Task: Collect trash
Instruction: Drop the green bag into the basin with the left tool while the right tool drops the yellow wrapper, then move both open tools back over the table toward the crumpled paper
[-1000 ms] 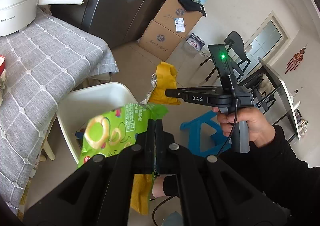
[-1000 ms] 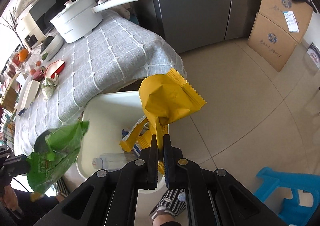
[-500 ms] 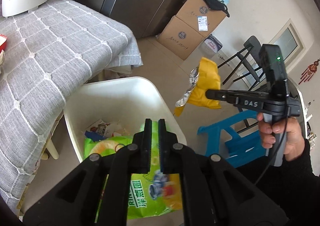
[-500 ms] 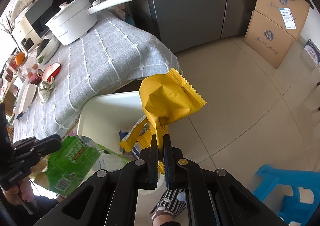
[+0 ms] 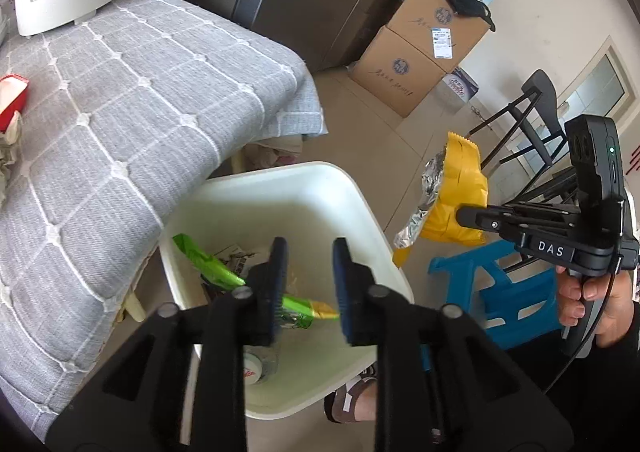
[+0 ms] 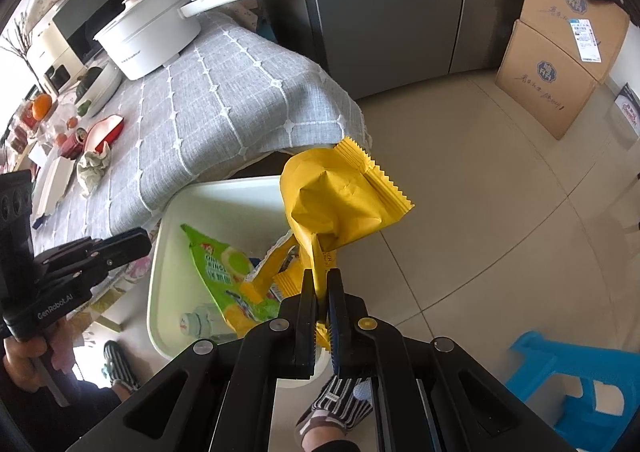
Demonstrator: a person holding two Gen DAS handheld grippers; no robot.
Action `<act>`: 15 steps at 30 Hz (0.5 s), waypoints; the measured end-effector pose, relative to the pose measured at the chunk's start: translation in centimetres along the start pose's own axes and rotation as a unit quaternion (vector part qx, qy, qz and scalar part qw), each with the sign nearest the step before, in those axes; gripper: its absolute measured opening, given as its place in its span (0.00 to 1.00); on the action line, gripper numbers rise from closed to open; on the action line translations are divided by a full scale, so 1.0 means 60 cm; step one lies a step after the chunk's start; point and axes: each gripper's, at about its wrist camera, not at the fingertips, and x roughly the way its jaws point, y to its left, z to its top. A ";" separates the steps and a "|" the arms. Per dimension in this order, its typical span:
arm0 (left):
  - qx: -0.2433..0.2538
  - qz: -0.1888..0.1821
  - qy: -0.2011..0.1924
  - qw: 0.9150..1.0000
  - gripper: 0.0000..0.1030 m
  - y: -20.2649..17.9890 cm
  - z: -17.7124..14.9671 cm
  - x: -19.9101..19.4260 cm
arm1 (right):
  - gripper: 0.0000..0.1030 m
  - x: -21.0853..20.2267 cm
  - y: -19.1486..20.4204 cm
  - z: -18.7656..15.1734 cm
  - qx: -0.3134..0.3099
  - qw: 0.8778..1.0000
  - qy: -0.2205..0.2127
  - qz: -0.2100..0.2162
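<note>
Left wrist view: my left gripper (image 5: 307,284) was spread, hiding part of the green bag (image 5: 208,264) in the bin (image 5: 360,204); at three o'clock, my right gripper (image 6: 320,288) pinched the yellow bag (image 6: 340,200).

Tiled floor (image 6: 480,192) under white bin (image 5: 356,196)

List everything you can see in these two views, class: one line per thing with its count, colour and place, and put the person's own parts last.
bin: 1, white, on floor beside table
green snack bag: 1, green, lying inside bin
yellow snack bag: 1, yellow, held over the bin's edge
plastic bottle: 1, clear, bottom of bin
table: 1, grey checked cloth, left of bin
pot: 1, white, long handle, on table
fridge: 1, grey, behind table
cardboard boxes: 2, brown, stacked by wall
stool: 1, blue, on floor
chair: 1, black, far right
left gripper: 1, black, fingers apart over bin
right gripper: 1, black, shut on yellow bag
</note>
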 end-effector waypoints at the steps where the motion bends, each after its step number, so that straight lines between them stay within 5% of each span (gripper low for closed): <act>1: 0.002 0.012 -0.001 1.000 0.44 0.001 -0.001 -0.005 | 0.06 0.003 0.004 -0.001 -0.005 1.000 0.004 0.000; 7: 0.004 0.080 -0.009 0.997 0.73 0.018 -0.007 -0.046 | 0.06 0.017 0.033 0.004 -0.026 0.999 0.017 0.004; 15: 0.007 0.148 -0.021 0.989 0.87 0.058 -0.026 -0.106 | 0.06 0.027 0.067 0.017 -0.039 0.999 0.017 0.004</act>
